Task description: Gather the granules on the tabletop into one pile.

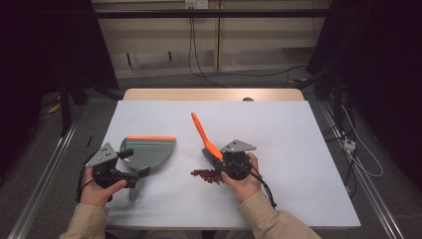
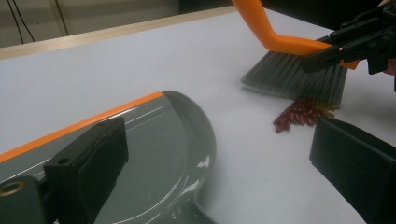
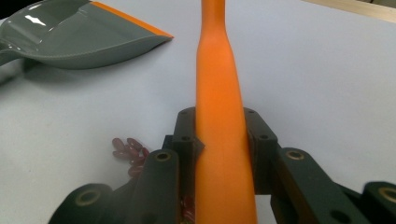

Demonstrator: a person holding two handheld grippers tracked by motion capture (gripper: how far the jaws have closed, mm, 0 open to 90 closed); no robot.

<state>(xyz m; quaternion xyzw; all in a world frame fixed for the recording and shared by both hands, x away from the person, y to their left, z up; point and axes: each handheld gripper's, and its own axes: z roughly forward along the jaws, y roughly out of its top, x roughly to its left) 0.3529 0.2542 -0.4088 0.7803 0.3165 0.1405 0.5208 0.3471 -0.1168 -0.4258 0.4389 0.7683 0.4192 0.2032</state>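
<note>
Writing or brand marks cannot be made out on any tool here; the dustpan, the brush and both grippers look unlabelled at this sharpness.

On the white table point(image 1: 298, 149), the right gripper point(image 1: 219, 155) sits at about 5 o'clock from the table's centre, its jaws clamped on the orange handle of the brush point(image 1: 200, 130). In the right gripper view the handle point(image 3: 218, 93) runs straight up between the two black jaws toward 12 o'clock. The handle leans up and away toward 11 o'clock in the high view, while the grey bristles point(image 2: 299, 77) rest on the table at the gripper's side.

Just below the bristles, at 6 o'clock from them in the left gripper view, lies a small heap of red beans point(image 2: 299, 114); in the high view the beans point(image 1: 205, 175) lie directly at 9 o'clock from the person's right hand point(image 1: 244, 181).

The grey dustpan point(image 1: 149, 149) with its orange front lip point(image 1: 151, 138) lies flat at 9 o'clock from the beans, apart from them with bare table between. The left gripper point(image 1: 130, 163) is at the dustpan's near edge, jaws standing wide apart: one jaw lies over the pan's floor, the other out over bare table. Whether that jaw touches the pan is probably not decidable from these angles.

Cables point(image 1: 194, 55) hang at 12 o'clock behind the table.
</note>
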